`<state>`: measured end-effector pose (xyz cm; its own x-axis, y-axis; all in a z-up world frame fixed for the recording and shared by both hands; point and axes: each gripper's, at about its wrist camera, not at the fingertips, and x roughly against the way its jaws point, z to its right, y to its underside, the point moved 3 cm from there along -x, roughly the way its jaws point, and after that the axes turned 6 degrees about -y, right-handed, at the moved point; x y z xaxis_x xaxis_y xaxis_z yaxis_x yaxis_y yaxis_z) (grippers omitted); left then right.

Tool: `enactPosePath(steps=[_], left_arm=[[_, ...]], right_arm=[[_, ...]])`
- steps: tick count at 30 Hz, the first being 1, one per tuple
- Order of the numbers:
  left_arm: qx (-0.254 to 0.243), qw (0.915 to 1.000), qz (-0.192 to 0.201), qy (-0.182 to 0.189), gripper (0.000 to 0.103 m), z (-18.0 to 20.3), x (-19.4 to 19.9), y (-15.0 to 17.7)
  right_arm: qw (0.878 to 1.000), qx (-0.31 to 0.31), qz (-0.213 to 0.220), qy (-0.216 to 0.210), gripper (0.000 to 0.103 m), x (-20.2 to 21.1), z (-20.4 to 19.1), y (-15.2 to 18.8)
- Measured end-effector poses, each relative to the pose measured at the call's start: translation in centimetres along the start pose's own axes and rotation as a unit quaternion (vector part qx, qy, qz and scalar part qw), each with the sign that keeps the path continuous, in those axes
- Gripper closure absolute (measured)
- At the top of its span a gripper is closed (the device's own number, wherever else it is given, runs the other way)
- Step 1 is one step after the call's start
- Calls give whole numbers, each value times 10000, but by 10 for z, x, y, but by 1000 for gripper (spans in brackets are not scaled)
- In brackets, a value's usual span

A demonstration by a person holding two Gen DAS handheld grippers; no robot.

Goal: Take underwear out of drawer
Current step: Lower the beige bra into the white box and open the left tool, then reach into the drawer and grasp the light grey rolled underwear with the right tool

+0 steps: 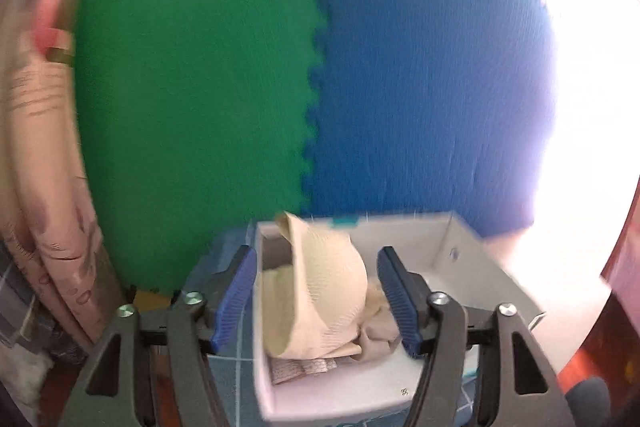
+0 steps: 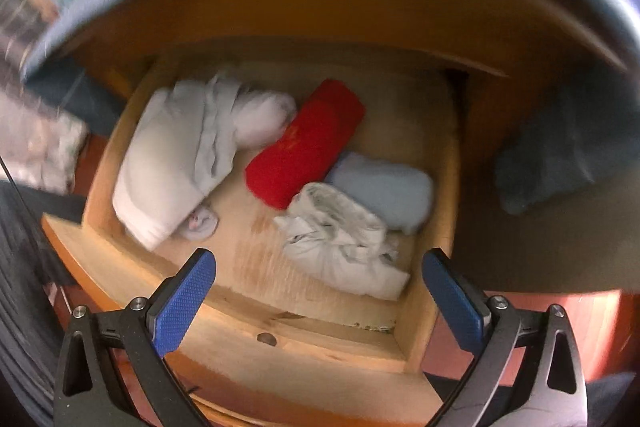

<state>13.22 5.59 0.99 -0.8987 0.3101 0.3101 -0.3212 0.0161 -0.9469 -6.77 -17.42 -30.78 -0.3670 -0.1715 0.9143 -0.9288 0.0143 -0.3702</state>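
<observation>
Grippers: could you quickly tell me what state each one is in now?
Left gripper: open, holding nothing, above the beige garment.
Right gripper: open, empty, over the drawer.

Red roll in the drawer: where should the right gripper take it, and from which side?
Take the red roll across its middle, from straight above. It lies flat and diagonal, so turn the open right gripper to straddle its narrow width. The lower end touches the white cloth; the middle looks clearest.

Red roll (image 2: 306,143), beige ribbed underwear (image 1: 328,279), white box (image 1: 400,231)
</observation>
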Motion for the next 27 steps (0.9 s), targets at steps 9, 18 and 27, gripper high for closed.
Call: enactPosePath(steps=[9,18,27], left_arm=[[-14,9959,825,-381,26,-45,62,77],[183,9990,311,-261,26,-50,40,120],[258,9993,224,-178,26,-53,38,123]], right_arm=[[9973,189,-536,470,7,-33,0,-5],[9868,-225,-1316,910,10,-63,7,-21],[9681,321,-2341,836,54,-99,-3,-22]])
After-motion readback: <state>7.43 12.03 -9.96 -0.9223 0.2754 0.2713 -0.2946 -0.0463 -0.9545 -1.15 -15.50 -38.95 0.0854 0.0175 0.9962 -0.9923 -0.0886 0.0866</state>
